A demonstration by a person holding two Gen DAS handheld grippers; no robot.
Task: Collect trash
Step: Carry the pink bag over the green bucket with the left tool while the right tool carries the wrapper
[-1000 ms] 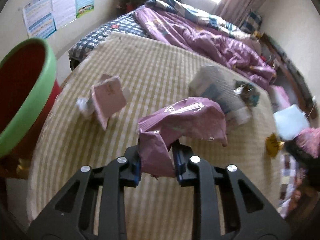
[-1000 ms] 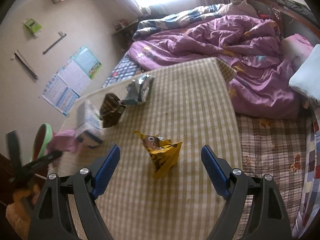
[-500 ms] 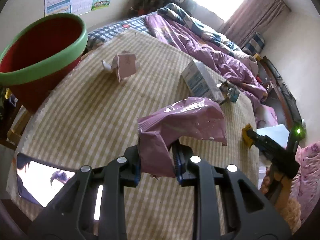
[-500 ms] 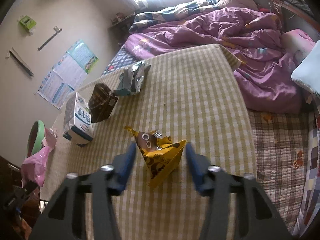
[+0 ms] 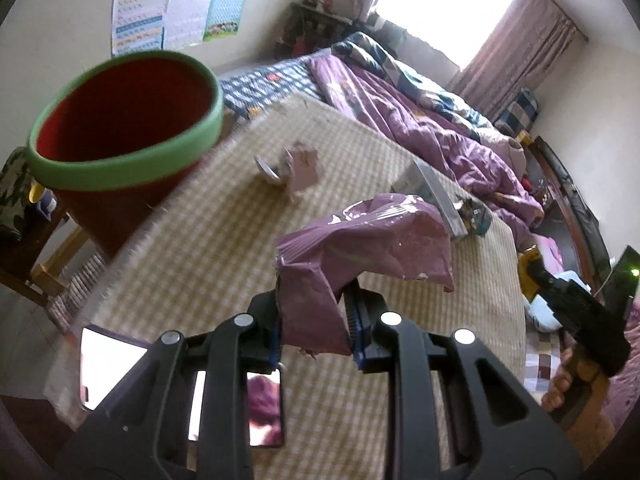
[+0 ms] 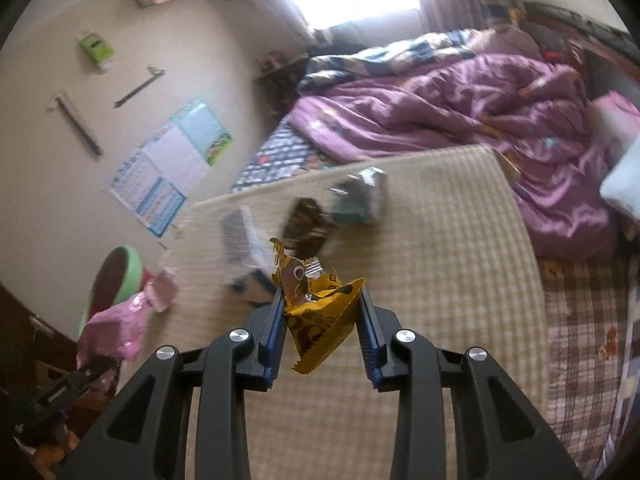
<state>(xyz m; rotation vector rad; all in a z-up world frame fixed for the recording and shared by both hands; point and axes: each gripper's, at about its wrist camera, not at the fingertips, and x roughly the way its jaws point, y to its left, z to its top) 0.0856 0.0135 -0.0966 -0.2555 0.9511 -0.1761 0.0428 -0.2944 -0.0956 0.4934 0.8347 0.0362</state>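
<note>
**Bucket Left of Mat, Bedding Behind**

Off the mat's [image 5: 192,240] left edge: bucket [image 5: 120,120]. On the mat: folded carton [image 5: 300,168] in the middle, box [image 5: 436,188] to its right. Behind the mat: quilt [image 5: 420,128]. Near edge: mirror [image 5: 112,368].

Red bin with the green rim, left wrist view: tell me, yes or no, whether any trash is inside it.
No: the red bin shows only its bare inner wall, while the left gripper holds the pink wrapper over the mat.

A home bedroom: a rumpled purple quilt [image 6: 460,120] on a bed, pinkish window curtains [image 5: 516,40], colourful paper wall charts [image 5: 176,8].
</note>
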